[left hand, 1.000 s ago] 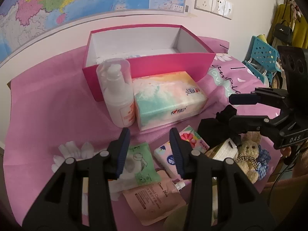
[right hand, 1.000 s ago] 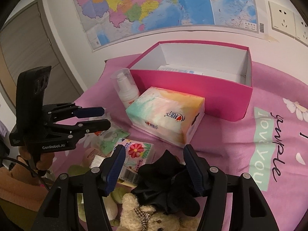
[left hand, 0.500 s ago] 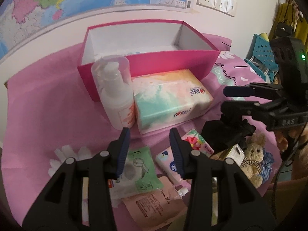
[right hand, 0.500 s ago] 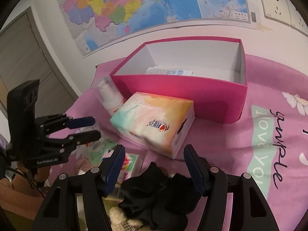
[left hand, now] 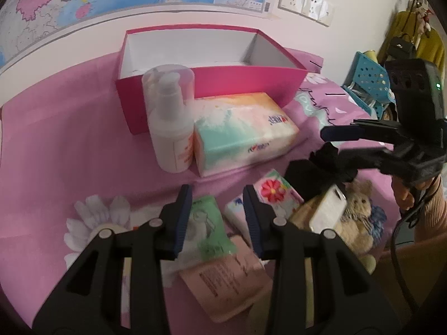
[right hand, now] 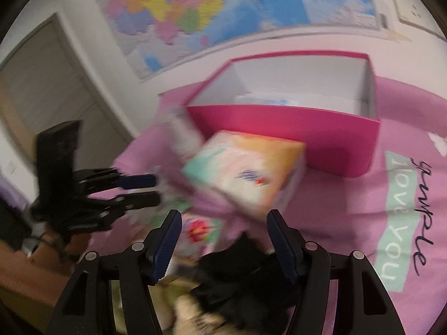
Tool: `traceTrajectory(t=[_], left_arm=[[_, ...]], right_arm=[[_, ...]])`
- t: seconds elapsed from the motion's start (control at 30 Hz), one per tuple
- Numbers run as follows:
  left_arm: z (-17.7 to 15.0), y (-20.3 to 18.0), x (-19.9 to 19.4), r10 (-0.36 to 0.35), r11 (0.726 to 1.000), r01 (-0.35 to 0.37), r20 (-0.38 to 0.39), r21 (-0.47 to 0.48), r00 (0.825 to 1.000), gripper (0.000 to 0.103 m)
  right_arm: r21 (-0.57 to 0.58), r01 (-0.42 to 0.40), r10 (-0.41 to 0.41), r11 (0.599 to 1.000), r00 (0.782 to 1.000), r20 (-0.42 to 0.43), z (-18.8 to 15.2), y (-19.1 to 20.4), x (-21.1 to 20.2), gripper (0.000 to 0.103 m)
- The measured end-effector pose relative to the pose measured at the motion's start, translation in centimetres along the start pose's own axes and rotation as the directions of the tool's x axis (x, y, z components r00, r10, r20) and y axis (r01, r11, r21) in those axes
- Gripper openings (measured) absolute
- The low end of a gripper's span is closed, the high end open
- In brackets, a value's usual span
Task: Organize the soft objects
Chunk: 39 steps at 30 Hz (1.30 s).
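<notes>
The left wrist view is sharp and shows the clutter at the near edge of the pink-covered bed (left hand: 69, 145): a green sachet (left hand: 208, 224), a pink pouch (left hand: 223, 284), a flowered tissue pack (left hand: 275, 192), a small teddy bear (left hand: 356, 217) and a white pump bottle (left hand: 170, 128) standing just beside the tissue pack (left hand: 240, 136), both in front of the pink box (left hand: 245, 83) near the far edge by the wall. The right wrist view is smeared by motion but looks into the pink box (right hand: 282, 122), where a pale flat item lies on the floor, and shows the printed lettering on the cover toward the right edge. Against half a second ago, the right gripper (right hand: 223, 240) has swung so that the tissue pack (right hand: 243, 167) sits closer to its fingers, and the black cloth (right hand: 245, 273) is now low between them; in the left view the black cloth (left hand: 315, 173) lies at the near right part of the bed, touching the lower finger of the right gripper (left hand: 343, 145). Its jaws stand wide apart with the cloth under and between them, ungripped. The left gripper (left hand: 216, 217) hovers over the sachets with its jaws parted and holds nothing; the cloth lies well to its right
</notes>
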<state>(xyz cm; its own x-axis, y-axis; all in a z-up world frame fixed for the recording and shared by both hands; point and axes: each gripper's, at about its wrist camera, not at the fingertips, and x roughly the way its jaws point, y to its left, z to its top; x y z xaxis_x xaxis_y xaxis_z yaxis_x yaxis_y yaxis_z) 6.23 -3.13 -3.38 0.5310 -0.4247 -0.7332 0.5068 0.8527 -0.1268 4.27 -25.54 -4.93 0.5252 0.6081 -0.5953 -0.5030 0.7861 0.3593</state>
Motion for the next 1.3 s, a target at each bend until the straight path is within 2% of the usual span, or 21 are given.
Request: traceTrajectory(t=[0.17, 0.27, 0.33, 0.4, 0.47, 0.5, 0.57, 0.67, 0.9, 1.17, 1.23, 1.3], left_arm=[[-0.9, 0.0, -0.9, -0.011, 1.000, 0.011, 0.014, 0.004, 1.000, 0.040], [-1.1, 0.0, -1.1, -0.014, 1.000, 0.014, 0.019, 0.001, 1.000, 0.040], [-1.3, 0.1, -1.1, -0.019, 1.000, 0.019, 0.018, -0.006, 1.000, 0.040], [-1.4, 0.2, -1.3, -0.029, 1.000, 0.029, 0.020, -0.009, 0.999, 0.040], [-1.5, 0.2, -1.5, -0.033, 0.999, 0.033, 0.025, -0.004, 0.999, 0.040], [-1.7, 0.2, -1.7, -0.039, 0.999, 0.039, 0.027, -0.002, 0.999, 0.040], [-1.8, 0.2, -1.9, -0.056, 0.998, 0.056, 0.030, 0.001, 0.998, 0.040], [-1.9, 0.1, -2.1, -0.100, 0.995, 0.100, 0.036, 0.003, 0.994, 0.040], [-2.0, -2.0, -2.9, -0.213, 0.975, 0.209, 0.049, 0.078, 0.976, 0.040], [-0.9, -3.2, -1.6, -0.277, 0.955, 0.272, 0.030, 0.117, 0.960, 0.040], [-0.8, -3.8, -1.3, -0.294, 0.948, 0.289, 0.024, 0.135, 0.955, 0.036], [-0.8, -4.1, -1.0, -0.269, 0.954, 0.264, 0.011, 0.145, 0.963, 0.035]], right_arm=[[-0.139, -0.081, 0.075, 0.987, 0.996, -0.046, -1.3, 3.9, -0.6, 0.064], [-0.238, -0.052, 0.031, 0.970, 0.995, -0.093, -2.0, 5.8, 0.7, 0.064], [-0.261, -0.035, 0.003, 0.965, 0.992, -0.123, -2.3, 6.3, 1.8, 0.064], [-0.268, -0.035, -0.003, 0.963, 0.990, -0.139, -2.4, 6.1, 2.6, 0.059], [-0.281, -0.039, -0.002, 0.959, 0.990, -0.144, -2.3, 5.9, 3.2, 0.042], [-0.285, -0.029, -0.010, 0.958, 0.991, -0.136, -2.2, 5.8, 3.3, 0.039], [-0.272, -0.031, -0.006, 0.962, 0.991, -0.132, -1.9, 5.2, 3.6, 0.033], [-0.246, -0.042, 0.012, 0.968, 0.993, -0.121, -1.7, 4.7, 3.4, 0.030], [-0.156, -0.073, 0.062, 0.985, 0.996, -0.071, -1.2, 4.1, 2.3, 0.026], [-0.100, -0.096, 0.094, 0.990, 0.995, -0.023, -0.5, 3.6, 0.9, 0.026], [-0.089, -0.105, 0.104, 0.990, 0.994, -0.023, -0.4, 3.5, 0.5, 0.026], [-0.094, -0.096, 0.093, 0.991, 0.995, -0.036, -0.4, 3.8, 0.9, 0.026]])
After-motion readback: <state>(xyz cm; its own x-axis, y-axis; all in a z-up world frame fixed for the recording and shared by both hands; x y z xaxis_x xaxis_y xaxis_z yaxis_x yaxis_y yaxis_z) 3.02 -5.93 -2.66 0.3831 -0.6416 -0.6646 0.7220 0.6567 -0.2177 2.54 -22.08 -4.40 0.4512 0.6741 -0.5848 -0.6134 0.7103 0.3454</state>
